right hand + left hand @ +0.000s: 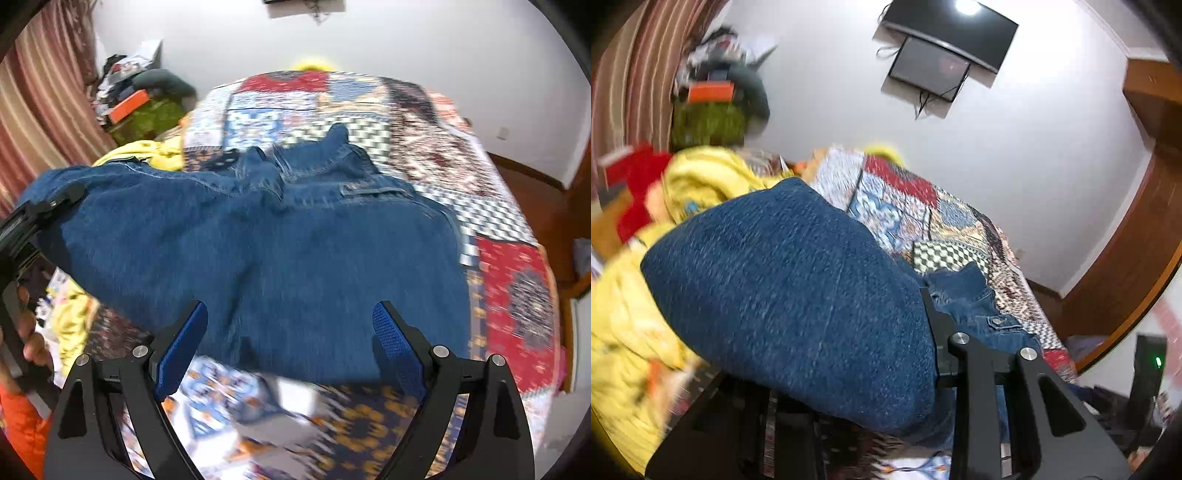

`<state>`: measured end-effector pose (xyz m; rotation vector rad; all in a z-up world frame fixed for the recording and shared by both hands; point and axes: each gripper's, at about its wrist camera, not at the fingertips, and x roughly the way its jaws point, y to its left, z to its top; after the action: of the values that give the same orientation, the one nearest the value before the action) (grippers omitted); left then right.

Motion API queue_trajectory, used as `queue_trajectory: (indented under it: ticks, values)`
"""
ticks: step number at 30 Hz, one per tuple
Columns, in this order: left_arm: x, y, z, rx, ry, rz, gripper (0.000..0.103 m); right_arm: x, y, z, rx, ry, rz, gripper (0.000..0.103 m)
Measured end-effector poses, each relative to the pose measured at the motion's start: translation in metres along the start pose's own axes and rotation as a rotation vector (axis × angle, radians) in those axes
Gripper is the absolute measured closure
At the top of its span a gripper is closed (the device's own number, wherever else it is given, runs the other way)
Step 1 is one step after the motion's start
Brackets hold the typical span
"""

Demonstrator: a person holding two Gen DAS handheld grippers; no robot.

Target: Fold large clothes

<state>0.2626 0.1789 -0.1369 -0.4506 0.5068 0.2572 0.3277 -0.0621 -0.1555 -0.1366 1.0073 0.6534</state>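
A blue denim jacket [295, 240] lies across a patchwork quilt [509, 288] on the bed, collar toward the far side. Its left part is lifted off the bed. My left gripper [55, 206] is shut on that raised edge. In the left wrist view the denim [794, 277] bulges over the left gripper [890, 302] and hides one finger; the other black finger [938, 321] presses against the cloth. My right gripper [291, 306] hangs open over the jacket's near hem, and its blue pads [181, 350] stand wide apart without pinching the cloth.
Yellow clothing [701, 177] is heaped at the bed's left side, with red fabric [639, 184] beyond it. A cluttered pile [140, 99] sits by the striped curtain [40, 96]. A person's hand [29, 332] and orange sleeve [18, 424] show at lower left. Screens [949, 37] hang on the wall.
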Motion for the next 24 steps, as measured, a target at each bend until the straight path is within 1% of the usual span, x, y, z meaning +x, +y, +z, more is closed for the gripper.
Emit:
queue_trajectory:
  ticks: [2, 5, 9, 11, 12, 15, 17, 19, 21, 24]
  values:
    - [-0.007, 0.006, -0.001, 0.030, -0.016, 0.024, 0.072, 0.017, 0.014, 0.005, -0.013, 0.029, 0.038, 0.014]
    - [-0.010, 0.014, -0.006, 0.038, -0.009, 0.035, 0.071, 0.047, 0.034, 0.006, -0.039, 0.079, 0.072, 0.014]
    - [0.007, 0.013, -0.014, 0.071, 0.031, 0.058, 0.072, 0.082, 0.048, -0.002, -0.081, 0.165, 0.078, 0.014]
    - [0.007, 0.012, -0.022, 0.103, 0.041, 0.070, 0.072, 0.093, 0.048, -0.007, -0.091, 0.194, 0.073, 0.012]
    - [0.008, 0.007, -0.023, 0.125, 0.036, 0.076, 0.072, 0.095, 0.047, -0.008, -0.095, 0.193, 0.076, 0.010]
    - [0.009, -0.008, -0.018, 0.153, 0.034, 0.043, 0.072, 0.089, 0.042, -0.009, -0.106, 0.193, 0.099, 0.010]
    - [0.009, -0.021, -0.015, 0.175, 0.031, 0.018, 0.072, 0.079, 0.030, -0.011, -0.073, 0.187, 0.126, 0.010]
    - [0.011, -0.043, -0.014, 0.223, 0.024, -0.014, 0.072, 0.062, 0.017, -0.013, -0.033, 0.158, 0.134, 0.010]
    - [0.016, -0.073, -0.015, 0.275, 0.026, -0.057, 0.072, 0.039, -0.008, -0.017, 0.021, 0.106, 0.113, 0.010]
    - [0.028, -0.117, -0.024, 0.325, 0.040, -0.107, 0.073, 0.007, -0.047, -0.023, 0.105, 0.050, 0.068, 0.010]
